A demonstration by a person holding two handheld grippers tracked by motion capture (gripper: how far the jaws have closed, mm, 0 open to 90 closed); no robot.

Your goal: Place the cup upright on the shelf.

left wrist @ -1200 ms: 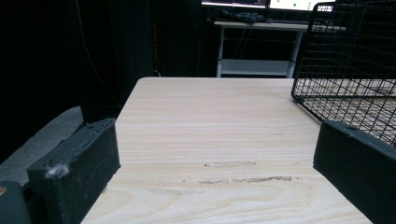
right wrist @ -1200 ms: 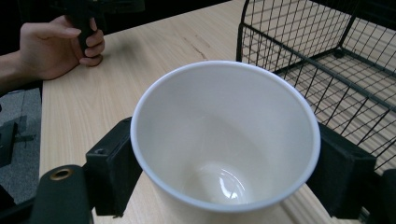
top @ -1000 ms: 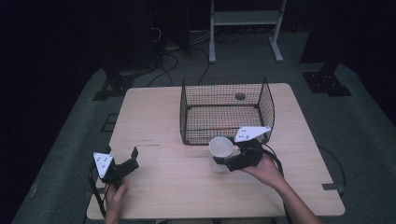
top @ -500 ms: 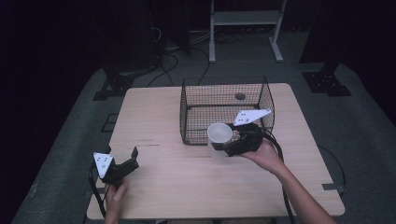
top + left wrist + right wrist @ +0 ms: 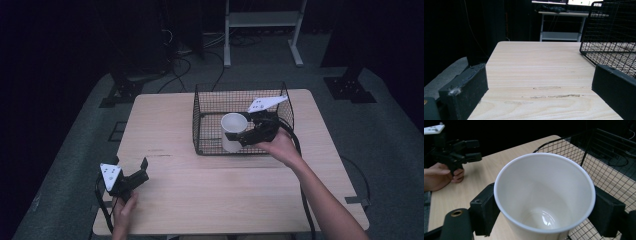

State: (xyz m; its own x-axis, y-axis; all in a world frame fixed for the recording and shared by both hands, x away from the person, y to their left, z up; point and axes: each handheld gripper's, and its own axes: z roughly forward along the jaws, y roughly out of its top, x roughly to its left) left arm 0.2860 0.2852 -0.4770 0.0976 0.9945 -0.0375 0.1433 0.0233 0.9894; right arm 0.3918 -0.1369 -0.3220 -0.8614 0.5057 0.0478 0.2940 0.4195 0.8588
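Note:
An empty white cup [image 5: 233, 131] is held upright over the front part of a black wire basket [image 5: 210, 100]. My right gripper [image 5: 239, 135] is shut on the cup, one jaw on each side of its wall. In the right gripper view the cup [image 5: 544, 195] sits between the two black jaws of my right gripper [image 5: 545, 213], with the wire basket [image 5: 604, 167] behind and below it. My left gripper [image 5: 139, 172] rests open near the table's front left corner, held by a hand. In the left gripper view, the left gripper [image 5: 539, 87] has only bare table between its jaws.
The light wooden table [image 5: 165, 125] has bare surface left of the basket. A white metal frame [image 5: 262, 20] stands on the floor beyond it. Cables trail from both grippers. In the left gripper view the basket's corner [image 5: 609, 37] stands at the right.
My right gripper lifted the cup from the table in front of the basket and carried it away from the person, over the basket's front. The left gripper stayed put.

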